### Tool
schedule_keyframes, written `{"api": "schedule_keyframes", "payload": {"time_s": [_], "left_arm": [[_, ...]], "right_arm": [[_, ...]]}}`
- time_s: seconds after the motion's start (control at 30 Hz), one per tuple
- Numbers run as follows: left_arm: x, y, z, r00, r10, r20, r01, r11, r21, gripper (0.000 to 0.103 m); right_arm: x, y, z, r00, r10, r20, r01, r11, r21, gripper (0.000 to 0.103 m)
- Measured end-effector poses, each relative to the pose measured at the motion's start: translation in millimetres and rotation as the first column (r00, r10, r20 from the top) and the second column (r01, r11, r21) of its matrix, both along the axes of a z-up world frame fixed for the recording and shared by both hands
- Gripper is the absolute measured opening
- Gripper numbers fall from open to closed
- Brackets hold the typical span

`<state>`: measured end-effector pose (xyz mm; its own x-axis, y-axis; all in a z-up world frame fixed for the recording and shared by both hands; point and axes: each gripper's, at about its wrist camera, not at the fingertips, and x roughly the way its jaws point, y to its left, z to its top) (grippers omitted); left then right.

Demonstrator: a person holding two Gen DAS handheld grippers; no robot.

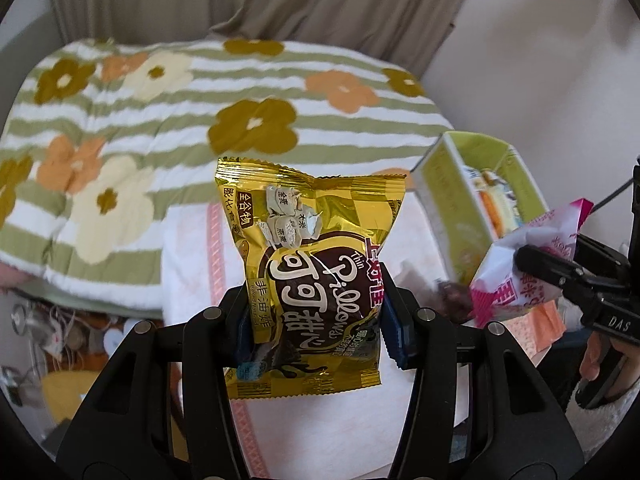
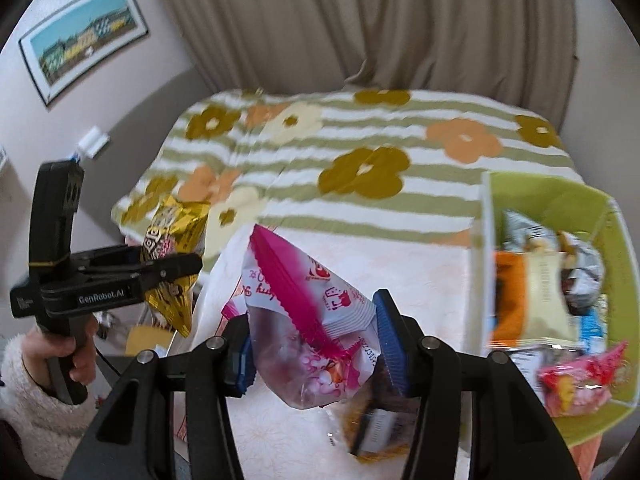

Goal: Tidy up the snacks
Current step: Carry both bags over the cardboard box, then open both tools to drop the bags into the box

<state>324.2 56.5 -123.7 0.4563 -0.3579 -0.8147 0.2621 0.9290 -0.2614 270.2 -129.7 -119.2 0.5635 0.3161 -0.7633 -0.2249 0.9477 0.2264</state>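
Note:
My left gripper [image 1: 316,320] is shut on a gold snack bag [image 1: 308,268] with brown lettering and holds it upright above a white towel [image 1: 192,264]. It also shows at the left of the right wrist view [image 2: 172,268], gold bag [image 2: 176,224] in its jaws. My right gripper [image 2: 316,348] is shut on a pink and white snack bag [image 2: 312,320], held above the towel. This bag [image 1: 520,264] shows at the right of the left wrist view. A green box [image 2: 612,240] with several snack packs stands to the right.
A flowered striped blanket [image 2: 360,152] covers the bed behind the towel. A small dark packet [image 2: 376,428] lies on the towel under my right gripper. The green box [image 1: 444,184] shows at the right in the left wrist view. Beige curtains [image 2: 360,20] hang behind.

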Motion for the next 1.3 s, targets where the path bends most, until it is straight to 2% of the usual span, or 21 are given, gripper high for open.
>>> {"api": "schedule_keyframes", "payload": {"time_s": [0.13,0.33,0.5,0.7,0.9,1.07,1.13,1.17,1.2,1.27,1.3], "left_arm": [[-3,-46,18,0.999,-0.033,0.032,0.033,0.999,-0.006,0.048],[-13,-133,35,0.997,-0.062,0.055,0.065,0.997,-0.052,0.048],[-15,-217,30,0.995,-0.089,0.037,0.092,0.994,-0.058,0.048],[-14,-294,11,0.995,-0.099,-0.006,0.098,0.994,-0.055,0.048],[5,-342,-2,0.993,-0.113,-0.046,0.112,0.994,-0.019,0.048],[22,-362,-13,0.989,-0.133,-0.069,0.133,0.991,-0.005,0.048],[29,-367,-19,0.988,-0.130,-0.086,0.131,0.991,0.004,0.052],[31,-369,-21,0.987,-0.126,-0.096,0.127,0.992,0.012,0.062],[33,-369,-23,0.987,-0.122,-0.103,0.125,0.992,0.020,0.084],[32,-367,-22,0.990,-0.116,-0.082,0.118,0.993,0.025,0.101],[30,-363,-20,0.992,-0.110,-0.063,0.112,0.993,0.025,0.101]], "right_arm": [[-12,-40,10,0.999,-0.036,0.030,0.036,0.999,0.019,0.048],[-27,-123,20,0.996,-0.076,0.049,0.074,0.996,0.042,0.048],[-33,-191,29,0.992,-0.105,0.070,0.103,0.994,0.027,0.048],[-24,-257,27,0.990,-0.129,0.058,0.127,0.991,0.044,0.048],[-9,-293,15,0.987,-0.158,0.030,0.156,0.986,0.058,0.048],[0,-309,4,0.982,-0.187,0.007,0.186,0.979,0.089,0.048],[2,-313,1,0.980,-0.201,-0.004,0.200,0.975,0.101,0.048],[4,-314,0,0.979,-0.202,-0.008,0.202,0.974,0.104,0.048],[5,-314,0,0.979,-0.202,-0.011,0.202,0.974,0.101,0.048],[8,-315,-2,0.979,-0.203,-0.019,0.203,0.975,0.094,0.048],[10,-315,-3,0.979,-0.204,-0.025,0.205,0.974,0.095,0.048]]}}
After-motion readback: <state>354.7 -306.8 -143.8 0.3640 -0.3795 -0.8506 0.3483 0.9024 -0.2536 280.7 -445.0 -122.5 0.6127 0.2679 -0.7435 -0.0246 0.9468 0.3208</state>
